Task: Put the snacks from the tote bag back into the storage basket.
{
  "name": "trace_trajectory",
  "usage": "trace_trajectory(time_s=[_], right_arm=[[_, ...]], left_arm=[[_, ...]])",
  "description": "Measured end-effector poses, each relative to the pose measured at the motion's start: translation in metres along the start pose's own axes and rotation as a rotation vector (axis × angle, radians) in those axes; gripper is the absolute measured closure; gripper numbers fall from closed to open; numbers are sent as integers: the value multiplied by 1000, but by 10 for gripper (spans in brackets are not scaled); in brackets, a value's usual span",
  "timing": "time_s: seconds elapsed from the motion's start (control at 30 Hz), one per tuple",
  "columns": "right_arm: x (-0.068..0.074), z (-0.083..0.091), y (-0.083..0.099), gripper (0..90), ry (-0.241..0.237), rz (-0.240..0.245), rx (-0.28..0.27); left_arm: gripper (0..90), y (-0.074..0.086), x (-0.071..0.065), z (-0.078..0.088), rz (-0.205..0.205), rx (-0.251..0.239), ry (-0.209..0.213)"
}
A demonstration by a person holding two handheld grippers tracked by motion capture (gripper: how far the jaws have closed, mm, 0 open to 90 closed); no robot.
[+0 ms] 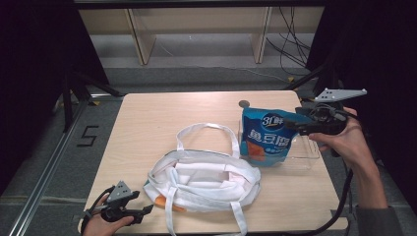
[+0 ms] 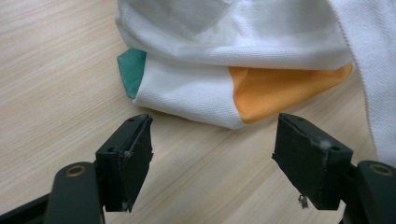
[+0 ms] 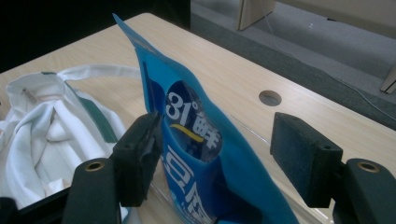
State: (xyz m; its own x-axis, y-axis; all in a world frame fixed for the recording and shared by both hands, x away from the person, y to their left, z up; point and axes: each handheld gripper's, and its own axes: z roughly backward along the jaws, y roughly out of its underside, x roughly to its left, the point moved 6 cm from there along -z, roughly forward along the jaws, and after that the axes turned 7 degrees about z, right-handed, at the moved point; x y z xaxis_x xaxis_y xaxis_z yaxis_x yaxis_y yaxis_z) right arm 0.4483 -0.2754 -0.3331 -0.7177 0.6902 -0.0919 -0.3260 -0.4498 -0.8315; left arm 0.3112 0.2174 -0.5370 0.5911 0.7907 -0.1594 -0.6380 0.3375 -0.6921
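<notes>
A blue snack pouch (image 1: 265,137) with white lettering stands upright in a clear plastic tray (image 1: 307,158) at the table's right. My right gripper (image 1: 293,126) reaches it from the right and straddles the top of the pouch (image 3: 205,140). One pad (image 3: 140,158) rests against the pouch, the other pad (image 3: 301,156) stands clear of it, so this gripper is open. A white tote bag (image 1: 204,179) lies crumpled at the front middle, with an orange and green corner (image 2: 187,88). My left gripper (image 2: 212,135) is open just short of that corner, near the front left edge (image 1: 146,209).
A round hole (image 1: 244,103) pierces the wooden table (image 1: 147,123) behind the pouch. The tote's handles (image 1: 206,129) loop toward the table's middle. Beyond the far edge are wooden shelf legs (image 1: 140,42) and floor cables (image 1: 290,44).
</notes>
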Motion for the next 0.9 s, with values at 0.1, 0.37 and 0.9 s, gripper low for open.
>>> trace_trajectory(time_s=[0.1, 0.37, 0.9], right_arm=[[1, 0, 6, 343, 9, -8, -7], [4, 3, 18, 331, 37, -25, -54], [5, 4, 39, 312, 85, -59, -51]], left_arm=[[272, 0, -1, 0, 7, -4, 3], [272, 1, 0, -1, 13, 3, 3], [272, 3, 0, -1, 24, -5, 5]])
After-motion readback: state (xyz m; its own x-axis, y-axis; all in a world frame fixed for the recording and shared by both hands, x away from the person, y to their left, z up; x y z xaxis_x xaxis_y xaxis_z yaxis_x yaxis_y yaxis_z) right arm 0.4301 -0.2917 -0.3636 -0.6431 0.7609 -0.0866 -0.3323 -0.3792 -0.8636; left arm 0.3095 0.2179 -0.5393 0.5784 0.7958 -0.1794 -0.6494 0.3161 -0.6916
